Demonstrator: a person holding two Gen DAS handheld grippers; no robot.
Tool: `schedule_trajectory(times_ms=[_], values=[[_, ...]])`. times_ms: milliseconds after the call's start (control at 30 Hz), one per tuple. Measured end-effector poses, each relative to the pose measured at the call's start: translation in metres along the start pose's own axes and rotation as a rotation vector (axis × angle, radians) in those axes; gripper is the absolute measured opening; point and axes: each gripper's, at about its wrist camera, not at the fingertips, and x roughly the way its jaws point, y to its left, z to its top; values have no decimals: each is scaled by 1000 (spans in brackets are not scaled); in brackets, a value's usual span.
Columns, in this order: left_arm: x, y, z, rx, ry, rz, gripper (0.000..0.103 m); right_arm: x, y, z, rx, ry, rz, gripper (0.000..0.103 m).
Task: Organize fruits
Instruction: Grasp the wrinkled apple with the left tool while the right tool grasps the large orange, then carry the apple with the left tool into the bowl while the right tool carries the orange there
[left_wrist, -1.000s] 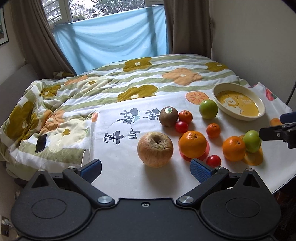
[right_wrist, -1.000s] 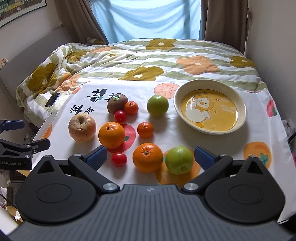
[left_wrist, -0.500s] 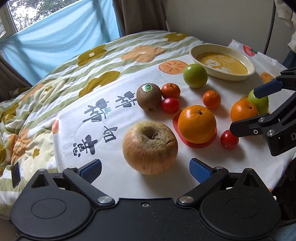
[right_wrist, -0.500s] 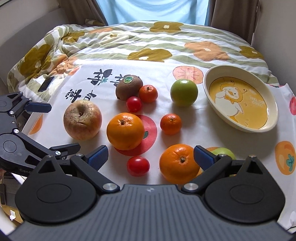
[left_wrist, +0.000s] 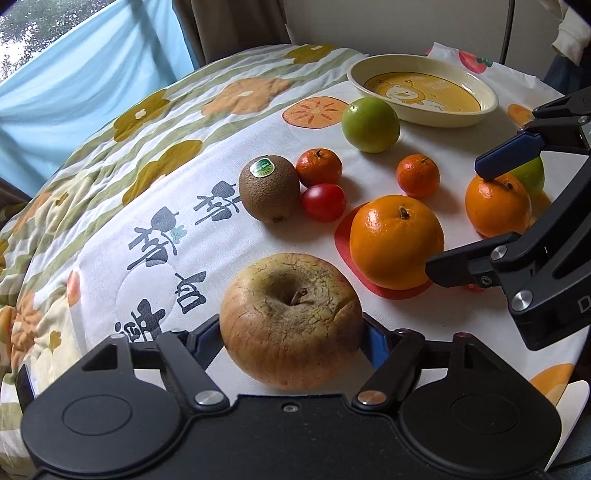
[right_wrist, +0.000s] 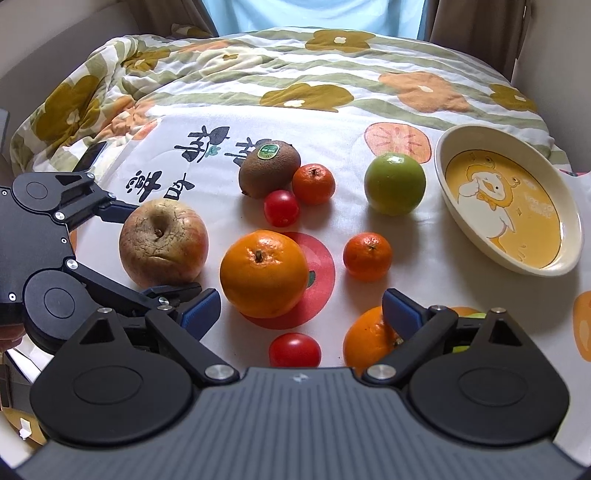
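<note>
Left gripper (left_wrist: 291, 332) jaws spread around the apple (left_wrist: 291, 321); right gripper (right_wrist: 299, 308) jaws open above a cherry tomato (right_wrist: 294, 349).

The cloth (left_wrist: 229, 236) bears large, unclear Chinese characters.

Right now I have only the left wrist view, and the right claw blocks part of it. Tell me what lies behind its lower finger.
Observer: A cherry tomato lies on the cloth there, clear of the orange beside it. The right claw is open over both.
Operator: Now check my left claw from the side.
Observer: The left claw has one finger on each side of the wrinkled apple. The far finger lies against its skin. I cannot tell whether the near one touches.
</note>
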Motion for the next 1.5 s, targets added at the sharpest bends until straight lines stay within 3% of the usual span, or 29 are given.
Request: schedule_trajectory(times_ms=[367, 833, 1000, 1500], values=[[-4, 7, -9, 6, -8, -17, 78, 15, 9, 6, -39, 33, 26, 96], [-11, 16, -23, -44, 0, 1, 78, 35, 18, 13, -61, 45, 51, 78], [-17, 21, -28, -83, -6, 18, 78, 33, 19, 14, -63, 39, 55, 76], [-77, 22, -3, -240, -100, 91, 78, -35, -5, 26, -10, -89, 47, 76]])
